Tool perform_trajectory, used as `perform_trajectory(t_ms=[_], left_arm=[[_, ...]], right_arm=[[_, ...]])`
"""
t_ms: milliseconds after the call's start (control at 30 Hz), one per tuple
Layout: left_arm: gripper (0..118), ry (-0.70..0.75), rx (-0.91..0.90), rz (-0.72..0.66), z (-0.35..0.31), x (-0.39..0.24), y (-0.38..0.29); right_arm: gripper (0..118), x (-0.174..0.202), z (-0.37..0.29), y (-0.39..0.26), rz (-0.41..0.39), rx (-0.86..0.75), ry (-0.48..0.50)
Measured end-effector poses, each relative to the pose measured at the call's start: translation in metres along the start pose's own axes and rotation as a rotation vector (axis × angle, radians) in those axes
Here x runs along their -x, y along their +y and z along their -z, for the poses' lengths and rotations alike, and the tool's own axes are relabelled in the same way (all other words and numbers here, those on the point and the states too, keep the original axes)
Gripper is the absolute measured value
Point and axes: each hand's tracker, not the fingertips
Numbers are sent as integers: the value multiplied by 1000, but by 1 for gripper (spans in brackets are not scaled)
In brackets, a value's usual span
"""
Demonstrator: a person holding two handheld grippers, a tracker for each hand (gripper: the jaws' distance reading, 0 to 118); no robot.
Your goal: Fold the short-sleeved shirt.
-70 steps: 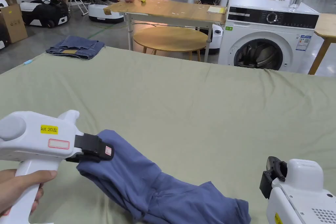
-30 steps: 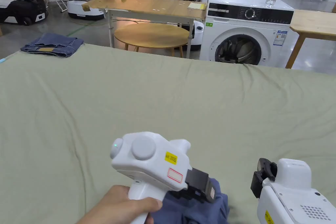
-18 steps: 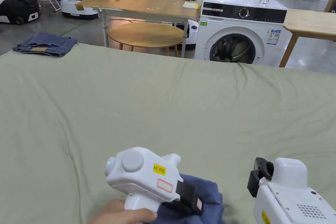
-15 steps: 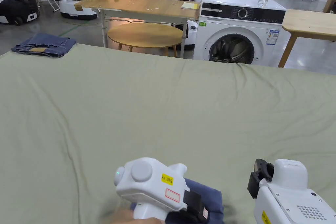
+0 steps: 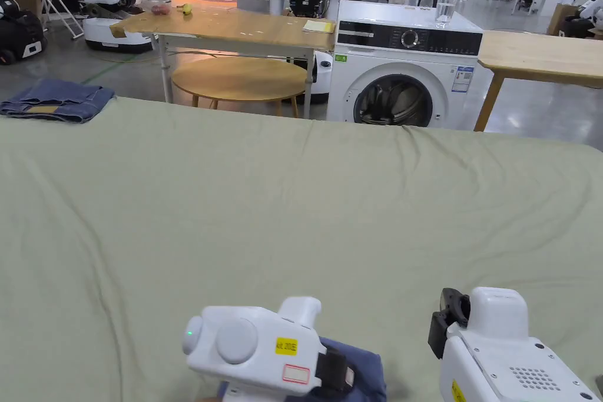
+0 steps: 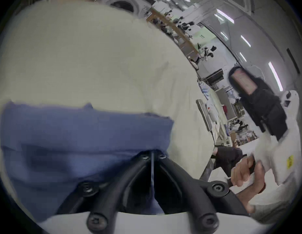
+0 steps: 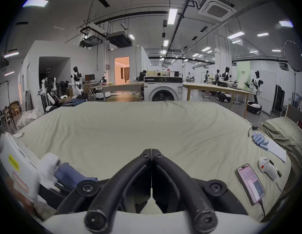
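The blue short-sleeved shirt (image 5: 366, 369) lies bunched at the near edge of the green-sheeted table (image 5: 294, 197). My left gripper (image 5: 338, 372) is shut on a fold of it. In the left gripper view the shirt (image 6: 79, 136) spreads as a wide blue band to the left of the closed jaws of the left gripper (image 6: 152, 155), and cloth shows between them. My right gripper (image 5: 444, 326) hovers to the right of the shirt, apart from it. Its jaws are shut with nothing between them, as the right gripper (image 7: 151, 151) shows. The shirt (image 7: 69, 171) sits low on the left there.
Folded jeans (image 5: 53, 100) rest on the far left corner. A phone (image 7: 250, 183), a white device (image 7: 266, 167) and several small blue tubes (image 7: 260, 139) lie at the table's right edge. A washing machine (image 5: 400, 79) and wooden tables stand beyond.
My left gripper has carried its fold of the shirt from the left toward the middle, bunching the cloth near the front edge. The right gripper has held still. The head camera tilted up.
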Motion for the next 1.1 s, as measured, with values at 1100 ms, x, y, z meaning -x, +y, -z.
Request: perform_trajectory(t_ms=[1100], left_arm=[[0, 652, -798, 177, -141, 37, -43]], right_arm=[[0, 50, -27, -44, -53, 265, 208]])
